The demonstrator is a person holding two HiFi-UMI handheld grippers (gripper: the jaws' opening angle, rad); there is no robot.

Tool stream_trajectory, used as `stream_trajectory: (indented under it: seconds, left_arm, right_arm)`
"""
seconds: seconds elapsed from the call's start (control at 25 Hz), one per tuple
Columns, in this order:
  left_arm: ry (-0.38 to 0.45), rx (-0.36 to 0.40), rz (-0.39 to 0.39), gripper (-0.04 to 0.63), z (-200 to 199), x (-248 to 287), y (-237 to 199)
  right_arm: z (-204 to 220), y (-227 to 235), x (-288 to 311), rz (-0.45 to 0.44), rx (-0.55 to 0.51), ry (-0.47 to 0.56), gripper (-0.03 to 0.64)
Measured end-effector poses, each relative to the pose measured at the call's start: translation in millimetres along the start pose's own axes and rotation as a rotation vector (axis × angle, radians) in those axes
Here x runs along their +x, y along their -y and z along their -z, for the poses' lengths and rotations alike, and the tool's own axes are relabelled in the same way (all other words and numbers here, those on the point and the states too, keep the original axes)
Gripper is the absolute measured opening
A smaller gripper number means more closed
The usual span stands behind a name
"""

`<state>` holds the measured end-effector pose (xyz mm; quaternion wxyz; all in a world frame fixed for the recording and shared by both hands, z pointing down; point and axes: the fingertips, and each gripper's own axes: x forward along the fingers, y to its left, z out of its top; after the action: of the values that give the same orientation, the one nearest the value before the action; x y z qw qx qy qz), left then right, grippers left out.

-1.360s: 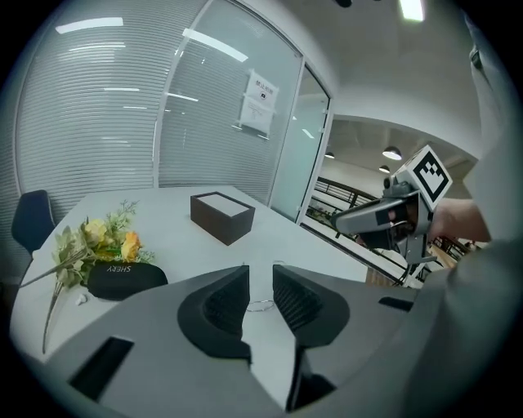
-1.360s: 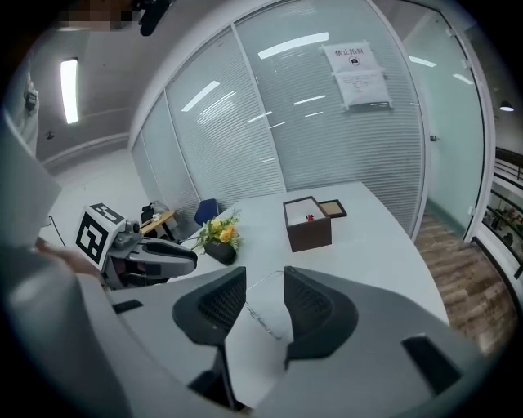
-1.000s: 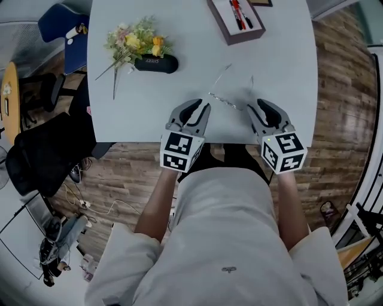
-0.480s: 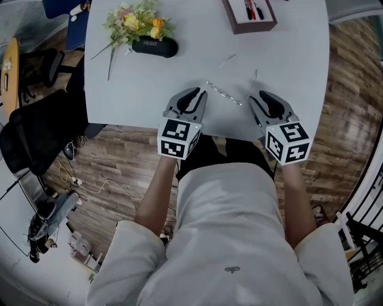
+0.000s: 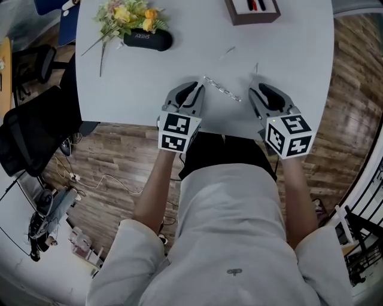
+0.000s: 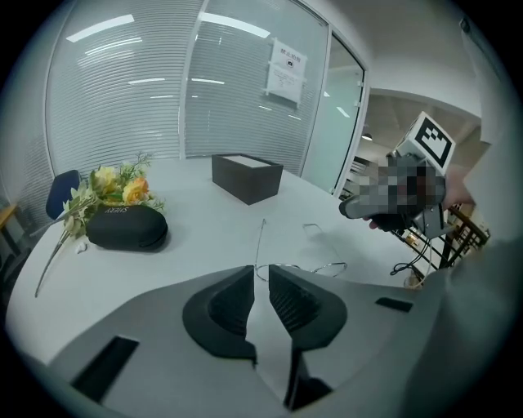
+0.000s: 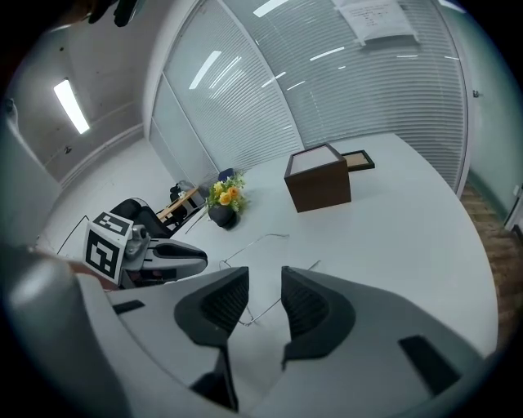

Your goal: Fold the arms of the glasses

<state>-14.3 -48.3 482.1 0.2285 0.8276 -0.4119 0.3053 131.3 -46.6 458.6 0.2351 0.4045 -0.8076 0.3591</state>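
Head view, looking down: glasses [image 5: 222, 91] are lying on the white table [image 5: 287, 54] near its front edge, arms pointing away from the person, btwn the two grippers. The thin wire frame is showing faintly on the white top; lenses are hard to make out. L gripper [image 5: 192, 89] is pointing at the frame's left end. Its jaws have just been closing and are standing at a narrow gap, w/ only tabletop showing btwn them; the frame [image 6: 315, 265] is lying just past the tips [image 6: 260, 273]. R gripper [image 5: 258, 91] is keeping a slightly wider gap [image 7: 265, 282]; one wire [image 7: 255, 242] is crossing behind it, contact not discernible. The brown box [image 5: 252, 9] is being cut off by the top edge.
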Motion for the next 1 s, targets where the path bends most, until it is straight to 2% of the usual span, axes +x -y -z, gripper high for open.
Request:
stream_trajectory:
  seconds: [0.36, 0.84, 1.0]
  left_arm:
    - [-0.008, 0.021, -0.015, 0.067, 10, 20, -7]
    - [0.022, 0.147, -0.003, 0.067, 9, 34, -6]
    - [0.018, 0.220, -0.001, 0.067, 9, 36, -3]
  right_arm:
    - [11, 7, 9, 0.019, 0.035, -0.037, 0.127]
    - [19, 12, 18, 0.018, 0.060, -0.063, 0.124]
    - [23, 13, 19, 0.016, 0.064, -0.073, 0.121]
